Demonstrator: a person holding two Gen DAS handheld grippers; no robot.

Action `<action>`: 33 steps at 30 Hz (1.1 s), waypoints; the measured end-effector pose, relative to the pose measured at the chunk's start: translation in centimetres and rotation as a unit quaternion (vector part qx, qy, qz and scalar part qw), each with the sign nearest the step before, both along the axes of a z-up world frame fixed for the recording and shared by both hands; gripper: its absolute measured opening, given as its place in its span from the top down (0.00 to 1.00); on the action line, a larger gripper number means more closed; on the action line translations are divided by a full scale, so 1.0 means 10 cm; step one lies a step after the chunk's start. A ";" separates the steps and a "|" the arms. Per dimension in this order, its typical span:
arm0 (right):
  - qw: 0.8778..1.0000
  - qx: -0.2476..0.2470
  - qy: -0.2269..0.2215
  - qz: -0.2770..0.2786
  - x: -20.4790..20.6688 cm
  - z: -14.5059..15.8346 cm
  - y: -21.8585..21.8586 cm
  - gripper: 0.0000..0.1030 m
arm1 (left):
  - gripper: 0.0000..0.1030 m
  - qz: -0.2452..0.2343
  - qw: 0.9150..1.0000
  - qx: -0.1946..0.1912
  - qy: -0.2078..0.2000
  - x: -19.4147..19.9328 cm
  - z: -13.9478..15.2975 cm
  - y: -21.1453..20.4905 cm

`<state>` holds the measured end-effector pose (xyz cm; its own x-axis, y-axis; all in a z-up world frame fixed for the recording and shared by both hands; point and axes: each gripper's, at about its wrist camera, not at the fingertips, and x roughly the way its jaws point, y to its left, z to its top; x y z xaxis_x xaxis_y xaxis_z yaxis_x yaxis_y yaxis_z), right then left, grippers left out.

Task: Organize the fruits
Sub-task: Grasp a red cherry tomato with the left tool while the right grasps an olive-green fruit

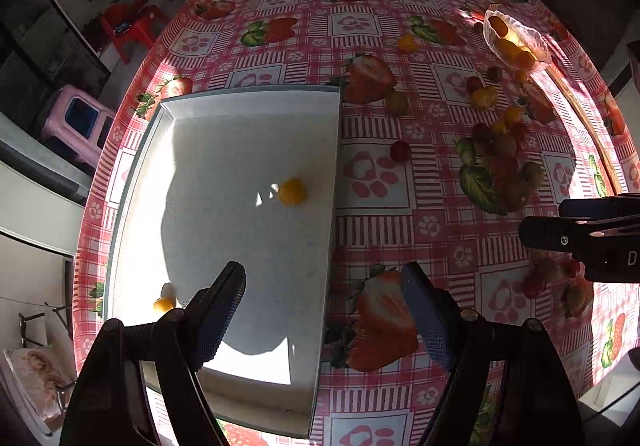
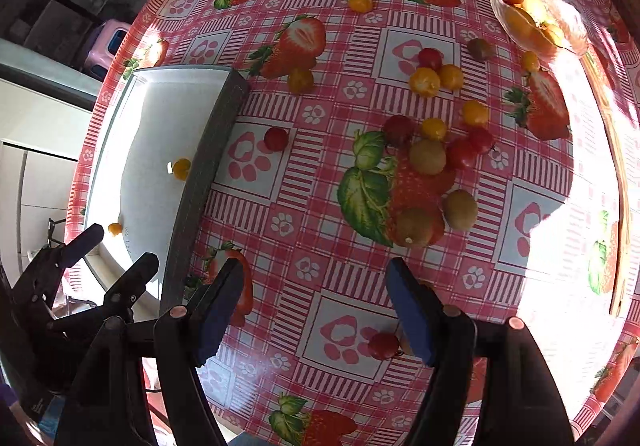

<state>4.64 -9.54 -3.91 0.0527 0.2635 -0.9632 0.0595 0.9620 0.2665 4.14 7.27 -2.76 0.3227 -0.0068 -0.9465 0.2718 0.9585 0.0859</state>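
Note:
A white rectangular tray (image 1: 208,114) lies on the table's left side and holds a yellow cherry tomato (image 1: 292,191) mid-tray and another (image 1: 163,304) near its left rim. My left gripper (image 1: 322,310) is open and empty above the tray's right edge. My right gripper (image 2: 314,306) is open and empty above the tablecloth, with a red cherry tomato (image 2: 383,345) next to its right finger. Several red, yellow and green-brown fruits (image 2: 427,156) lie scattered mid-table. A glass bowl (image 2: 568,34) at the far right holds orange fruits.
The round table wears a pink checked strawberry-print cloth (image 2: 320,246). The tray also shows in the right wrist view (image 2: 156,134), with the left gripper (image 2: 108,258) over its near end. A pink stool (image 1: 76,126) and red stool (image 1: 132,26) stand beyond the table's left edge.

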 end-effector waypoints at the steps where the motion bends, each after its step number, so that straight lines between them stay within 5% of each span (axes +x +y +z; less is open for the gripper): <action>1: 1.000 -0.003 0.004 -0.011 -0.03 -0.02 -0.10 0.25 | 0.22 -0.007 1.000 -0.003 0.002 0.02 0.00 -0.10; 10: 0.996 -0.013 0.024 -0.089 -0.16 -0.23 -0.78 0.25 | 0.22 -0.008 1.000 -0.014 0.021 0.28 -0.24 -0.64; 17: 0.996 -0.016 0.026 -0.080 -0.03 -0.39 -0.90 0.27 | 0.22 0.026 0.999 0.007 0.037 0.56 -0.57 -0.70; 29: 1.000 -0.025 -0.004 -0.017 0.23 -0.48 -0.68 0.41 | 0.22 0.040 0.999 0.006 0.029 0.81 -0.73 -0.79; 33: 1.000 -0.029 -0.008 -0.005 0.28 -0.49 -0.63 0.60 | 0.39 0.035 0.999 -0.017 0.033 0.86 -0.71 -0.81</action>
<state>7.43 -15.79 -8.76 0.0712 0.2071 -0.9757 0.0648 0.9752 0.2117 12.74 -0.78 -9.91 0.2604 -0.0186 -0.9653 0.2073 0.9776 0.0371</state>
